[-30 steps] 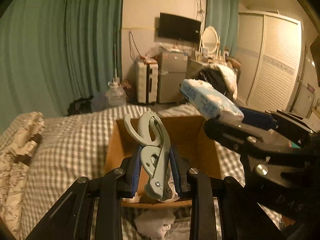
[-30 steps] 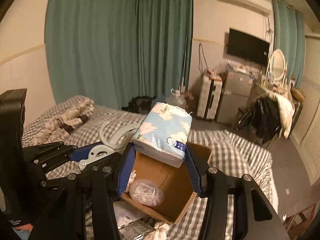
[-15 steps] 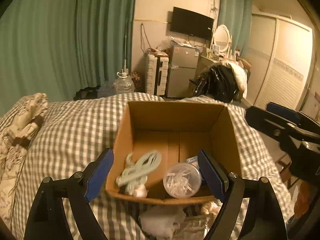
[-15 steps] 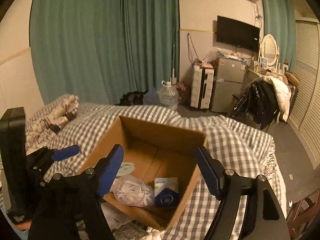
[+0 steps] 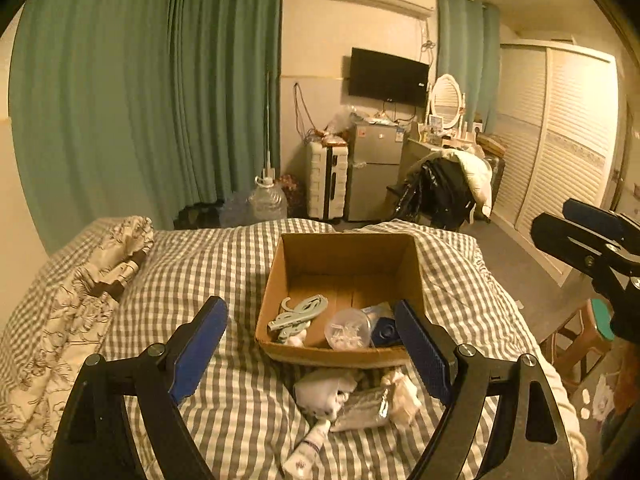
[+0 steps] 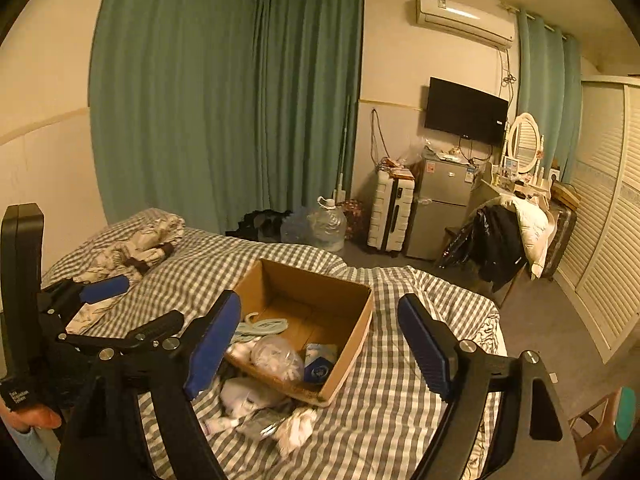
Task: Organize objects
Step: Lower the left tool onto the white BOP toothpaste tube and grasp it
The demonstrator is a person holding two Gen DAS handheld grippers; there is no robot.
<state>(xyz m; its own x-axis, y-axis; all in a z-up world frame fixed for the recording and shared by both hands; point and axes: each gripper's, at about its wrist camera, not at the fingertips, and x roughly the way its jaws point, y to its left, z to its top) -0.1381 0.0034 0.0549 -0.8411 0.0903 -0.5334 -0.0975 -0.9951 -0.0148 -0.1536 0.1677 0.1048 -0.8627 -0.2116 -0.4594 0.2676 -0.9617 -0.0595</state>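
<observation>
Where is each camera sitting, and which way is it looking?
Left wrist: sits on the left gripper, looks along its open blue fingers across the bed at the cardboard box; the right gripper's tip shows at right.
Right wrist: sits on the right gripper, same direction from further right; the left gripper and a fingertip show at left.
Shared: box, bed, TV.

We are counting one cardboard box (image 5: 340, 354) sitting on the bed, and four things lying inside it: one pale green hanger (image 5: 298, 315), one clear round tub (image 5: 347, 329), one tissue pack (image 6: 320, 362) and one white wad (image 5: 296, 339).
</observation>
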